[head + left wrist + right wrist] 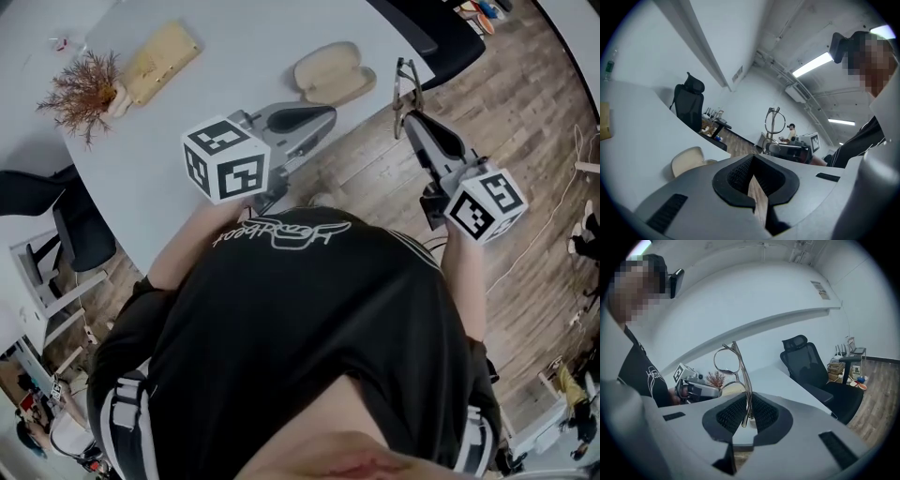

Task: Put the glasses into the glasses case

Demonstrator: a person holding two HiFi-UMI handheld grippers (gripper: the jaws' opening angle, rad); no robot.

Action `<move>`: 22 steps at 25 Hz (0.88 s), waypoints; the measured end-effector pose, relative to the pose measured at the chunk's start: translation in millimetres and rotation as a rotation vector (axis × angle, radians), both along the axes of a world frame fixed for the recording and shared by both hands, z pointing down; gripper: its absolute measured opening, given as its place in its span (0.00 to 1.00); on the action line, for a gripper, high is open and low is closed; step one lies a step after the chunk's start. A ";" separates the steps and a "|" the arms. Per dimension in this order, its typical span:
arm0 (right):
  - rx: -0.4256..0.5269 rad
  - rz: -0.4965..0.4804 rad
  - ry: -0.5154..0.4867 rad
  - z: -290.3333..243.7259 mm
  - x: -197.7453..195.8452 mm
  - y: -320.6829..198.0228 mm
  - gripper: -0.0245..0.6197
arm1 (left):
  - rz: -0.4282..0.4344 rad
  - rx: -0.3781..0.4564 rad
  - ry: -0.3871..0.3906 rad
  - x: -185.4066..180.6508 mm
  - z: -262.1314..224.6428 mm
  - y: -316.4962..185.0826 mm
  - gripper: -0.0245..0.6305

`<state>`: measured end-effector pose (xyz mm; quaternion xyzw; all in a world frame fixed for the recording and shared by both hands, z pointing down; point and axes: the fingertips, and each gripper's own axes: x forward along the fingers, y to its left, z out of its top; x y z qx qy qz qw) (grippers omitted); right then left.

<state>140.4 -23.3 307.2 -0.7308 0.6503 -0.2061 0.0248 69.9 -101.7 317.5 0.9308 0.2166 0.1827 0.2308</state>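
Glasses (405, 82) sit pinched in the right tool (410, 117), and the case (333, 73) lies on the table (234, 56) at its ten o'clock. Left tool (323, 117), pressed together and empty, is nearer the case.

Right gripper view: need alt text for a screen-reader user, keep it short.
The right gripper has its jaws shut on one temple arm of thin metal-framed glasses, which stand upright above them. Behind are the left gripper, a dried plant on the curved white table, and a black office chair at right.
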 end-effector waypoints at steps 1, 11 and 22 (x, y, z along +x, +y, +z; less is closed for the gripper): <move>-0.008 -0.007 0.002 1.5 3.7 -5.0 0.09 | -0.011 -0.006 -0.004 2.0 1.8 -5.5 0.05; -0.065 -0.114 0.006 26.5 39.2 -45.3 0.09 | -0.170 -0.036 -0.038 11.2 17.3 -44.0 0.05; -0.124 -0.372 0.037 43.6 68.5 -94.5 0.09 | -0.460 -0.059 -0.078 8.2 25.7 -79.6 0.05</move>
